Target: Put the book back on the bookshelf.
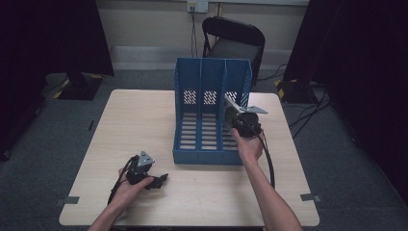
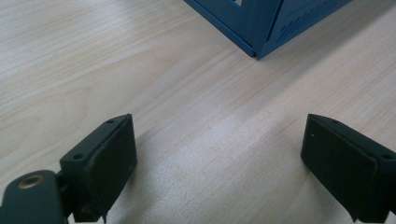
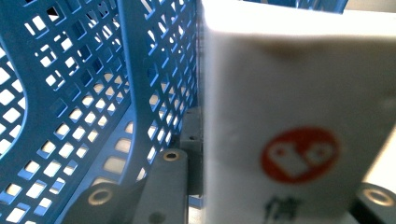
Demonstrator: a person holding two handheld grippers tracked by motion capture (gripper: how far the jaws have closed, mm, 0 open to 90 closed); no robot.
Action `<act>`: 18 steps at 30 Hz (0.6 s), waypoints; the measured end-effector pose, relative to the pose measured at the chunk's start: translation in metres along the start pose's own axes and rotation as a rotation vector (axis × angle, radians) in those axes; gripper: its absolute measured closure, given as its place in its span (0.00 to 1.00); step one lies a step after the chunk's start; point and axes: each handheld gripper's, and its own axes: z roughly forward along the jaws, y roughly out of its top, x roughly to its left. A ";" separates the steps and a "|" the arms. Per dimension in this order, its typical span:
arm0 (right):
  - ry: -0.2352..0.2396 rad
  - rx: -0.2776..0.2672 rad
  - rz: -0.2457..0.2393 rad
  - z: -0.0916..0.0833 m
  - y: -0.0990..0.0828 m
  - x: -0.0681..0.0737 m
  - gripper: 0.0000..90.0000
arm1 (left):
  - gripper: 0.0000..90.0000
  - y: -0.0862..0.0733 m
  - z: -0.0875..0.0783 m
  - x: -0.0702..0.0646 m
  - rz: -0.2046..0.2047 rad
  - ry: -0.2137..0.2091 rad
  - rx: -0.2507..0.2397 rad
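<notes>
Both forearms are bare, no sleeves showing. Each black gripper point(image 1: 161, 180) carries a grey three-cornered plate, screw-fastened jaws and a trailing black cable.

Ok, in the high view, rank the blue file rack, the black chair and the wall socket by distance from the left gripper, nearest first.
1. Blue file rack, right of and beyond the left gripper.
2. Black chair, behind the table.
3. Wall socket, top of the back wall.

A white box point(image 3: 285, 121) bears a red round logo above blurred, unreadable dark characters.
</notes>
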 end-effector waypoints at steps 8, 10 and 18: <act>0.011 0.013 -0.009 0.003 -0.002 0.000 0.85 | 0.11 0.000 0.000 0.000 0.000 0.000 0.000; 0.014 0.014 -0.010 0.002 -0.003 0.000 0.85 | 0.11 0.000 0.000 0.000 0.000 0.001 0.000; 0.033 0.006 -0.012 -0.007 -0.011 0.000 0.84 | 0.11 0.000 0.000 0.000 0.001 0.000 0.001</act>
